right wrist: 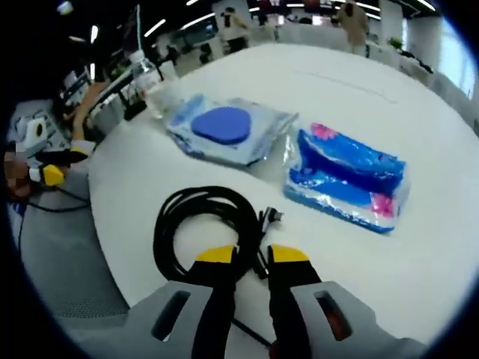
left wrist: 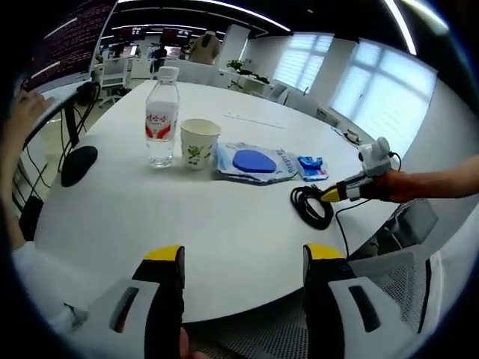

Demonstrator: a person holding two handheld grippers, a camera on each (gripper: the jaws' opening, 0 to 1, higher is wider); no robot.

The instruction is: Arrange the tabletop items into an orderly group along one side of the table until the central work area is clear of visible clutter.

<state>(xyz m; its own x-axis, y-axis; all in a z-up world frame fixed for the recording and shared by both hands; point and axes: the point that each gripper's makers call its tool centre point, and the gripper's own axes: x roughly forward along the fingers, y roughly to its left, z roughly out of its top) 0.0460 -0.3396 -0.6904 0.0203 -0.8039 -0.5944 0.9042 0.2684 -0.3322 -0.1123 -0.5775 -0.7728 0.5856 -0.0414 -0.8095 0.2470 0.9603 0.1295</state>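
Right gripper view: cable (right wrist: 200,224) partly behind fingers (right wrist: 217,258).

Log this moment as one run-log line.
right hand-held gripper: closing on black cable coil | left hand-held gripper: open, idle | bottle, cup: grouped

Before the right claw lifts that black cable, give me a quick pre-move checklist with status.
1. Right claw over the coiled black cable: ok, its yellow tips straddle the coil's near edge.
2. Grip closed on the cable: cannot tell, the tips are narrow but contact isn't clear.
3. Cable free of the blue-and-pink plastic packet: ok, they lie apart.
4. Cable free of the clear wipes pack with blue oval lid: ok, apart.
5. Left claw out of the way: ok, open at the table's near edge.
6. Clear plastic water bottle and white paper cup: ok, upright, side by side.
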